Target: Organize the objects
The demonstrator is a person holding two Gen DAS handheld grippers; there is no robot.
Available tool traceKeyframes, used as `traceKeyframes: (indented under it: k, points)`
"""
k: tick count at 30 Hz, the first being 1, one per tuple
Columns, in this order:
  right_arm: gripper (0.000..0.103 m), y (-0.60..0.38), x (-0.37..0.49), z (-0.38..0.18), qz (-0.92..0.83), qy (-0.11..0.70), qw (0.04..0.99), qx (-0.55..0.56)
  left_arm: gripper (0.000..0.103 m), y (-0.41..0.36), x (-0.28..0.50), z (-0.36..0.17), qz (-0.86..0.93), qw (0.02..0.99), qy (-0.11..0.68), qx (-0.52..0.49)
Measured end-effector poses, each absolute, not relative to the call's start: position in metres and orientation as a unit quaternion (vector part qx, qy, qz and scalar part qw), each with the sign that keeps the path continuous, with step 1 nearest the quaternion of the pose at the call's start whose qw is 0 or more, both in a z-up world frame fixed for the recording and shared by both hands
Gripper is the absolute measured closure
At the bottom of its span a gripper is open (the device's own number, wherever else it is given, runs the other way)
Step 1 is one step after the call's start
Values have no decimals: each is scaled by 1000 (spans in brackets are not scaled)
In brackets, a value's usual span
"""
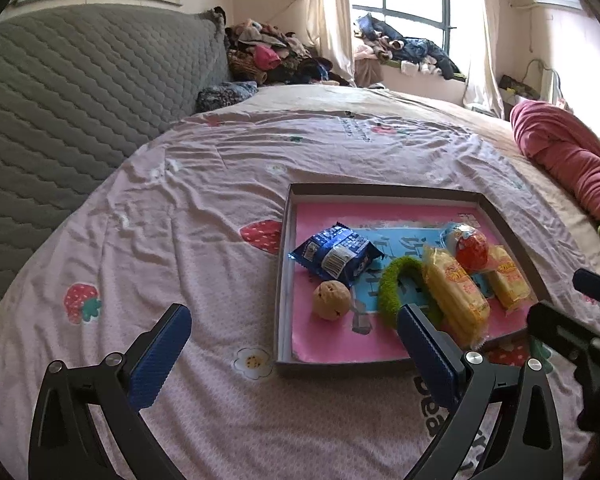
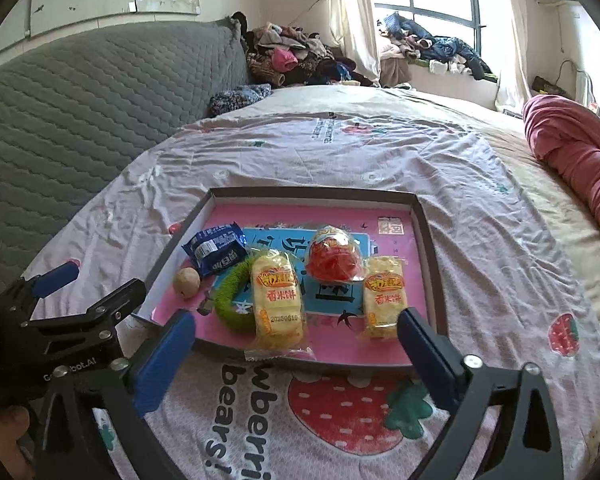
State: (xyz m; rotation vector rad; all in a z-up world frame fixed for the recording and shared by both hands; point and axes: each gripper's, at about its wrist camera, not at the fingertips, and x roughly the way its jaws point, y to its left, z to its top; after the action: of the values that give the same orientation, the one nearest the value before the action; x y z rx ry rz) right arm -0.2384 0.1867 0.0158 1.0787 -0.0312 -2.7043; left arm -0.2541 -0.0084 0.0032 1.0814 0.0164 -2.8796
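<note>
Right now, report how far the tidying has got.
Done: blue packet, walnut, green ring, two rice-cracker packs and red-capped cup all lie in the tray. In hand: nothing; both jaws open. Left: no loose items visible on the sheet.

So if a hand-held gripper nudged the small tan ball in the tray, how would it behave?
The tan ball looks round and lies loose on the tray's flat floor, so it would probably roll. The tray's raised wall should stop it. Its small holes hint that it is hollow and light.

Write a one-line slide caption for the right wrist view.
Open right tongs above a tray of snack packets on a strawberry-print bedsheet.
</note>
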Motion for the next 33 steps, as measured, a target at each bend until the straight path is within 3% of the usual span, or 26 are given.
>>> traceKeyframes:
  k: [33]
  points:
    - [1, 191, -124, 97, -942, 18, 88, 322, 1, -9, -132, 80, -946, 36, 9, 323]
